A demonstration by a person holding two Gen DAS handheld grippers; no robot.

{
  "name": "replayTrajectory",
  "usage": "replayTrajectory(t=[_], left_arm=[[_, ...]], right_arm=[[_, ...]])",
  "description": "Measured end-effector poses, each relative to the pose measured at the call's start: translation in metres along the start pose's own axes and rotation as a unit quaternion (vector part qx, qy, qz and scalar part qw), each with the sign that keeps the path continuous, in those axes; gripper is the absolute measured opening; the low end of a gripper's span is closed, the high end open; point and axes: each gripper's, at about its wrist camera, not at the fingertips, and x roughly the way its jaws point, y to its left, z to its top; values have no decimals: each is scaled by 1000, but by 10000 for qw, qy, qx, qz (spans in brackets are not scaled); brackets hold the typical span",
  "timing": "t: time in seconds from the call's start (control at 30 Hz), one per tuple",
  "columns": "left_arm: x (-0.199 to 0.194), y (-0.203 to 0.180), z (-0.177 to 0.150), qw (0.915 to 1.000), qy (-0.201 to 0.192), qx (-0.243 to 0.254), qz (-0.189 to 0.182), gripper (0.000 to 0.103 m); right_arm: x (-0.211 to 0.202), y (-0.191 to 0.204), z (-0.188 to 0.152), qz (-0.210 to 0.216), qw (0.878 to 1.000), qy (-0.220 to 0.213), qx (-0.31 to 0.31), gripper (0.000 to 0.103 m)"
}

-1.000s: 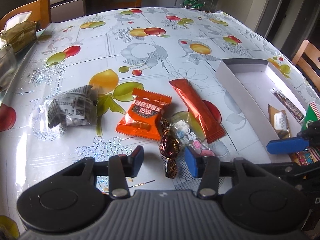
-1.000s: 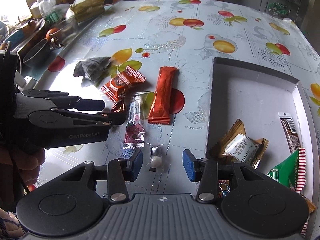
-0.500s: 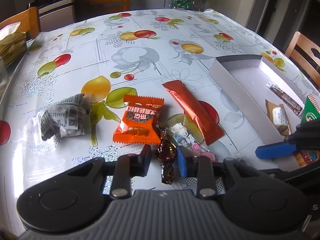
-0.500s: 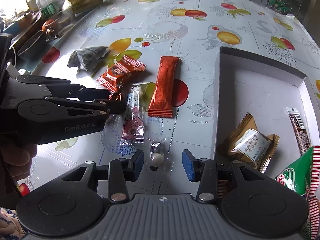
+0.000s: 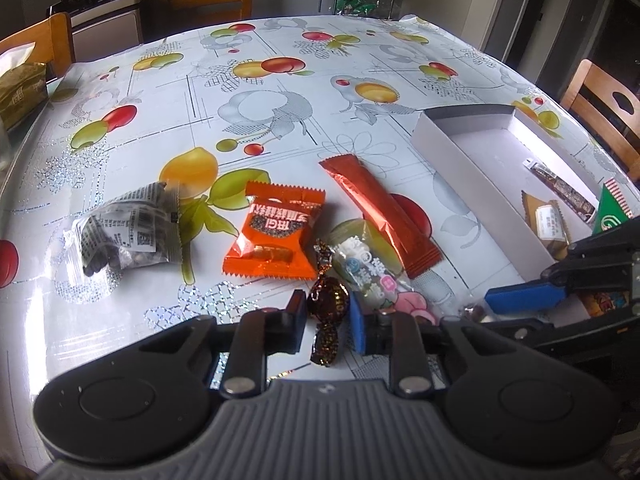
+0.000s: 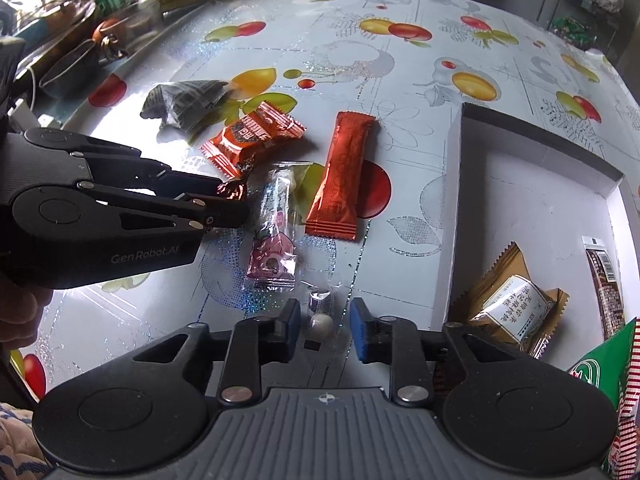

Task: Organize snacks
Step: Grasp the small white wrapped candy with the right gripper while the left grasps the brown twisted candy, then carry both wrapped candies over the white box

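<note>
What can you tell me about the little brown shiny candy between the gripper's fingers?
The brown candy is a small round sweet in shiny, crinkly foil-like wrap, dark brown with gold speckles, twisted at both ends. It lies on the fruit-print tablecloth with one twist pointing away from the camera and one toward it. The left gripper has closed its fingers against both sides of the round middle. The far twist sits right at the orange packet and the clear pink-printed packet.
</note>
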Motion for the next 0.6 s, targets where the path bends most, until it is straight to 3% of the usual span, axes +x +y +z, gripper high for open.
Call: replayTrajectory(t=[0.2, 0.6], left_arm=[[-3, -3, -3, 10000, 15, -13, -34, 21], [-19, -11, 0, 9999, -126, 13, -97, 21]], right_arm=[[-1, 0, -2, -23, 10000, -22, -26, 18], [-31, -8, 4, -54, 9990, -364, 264, 17]])
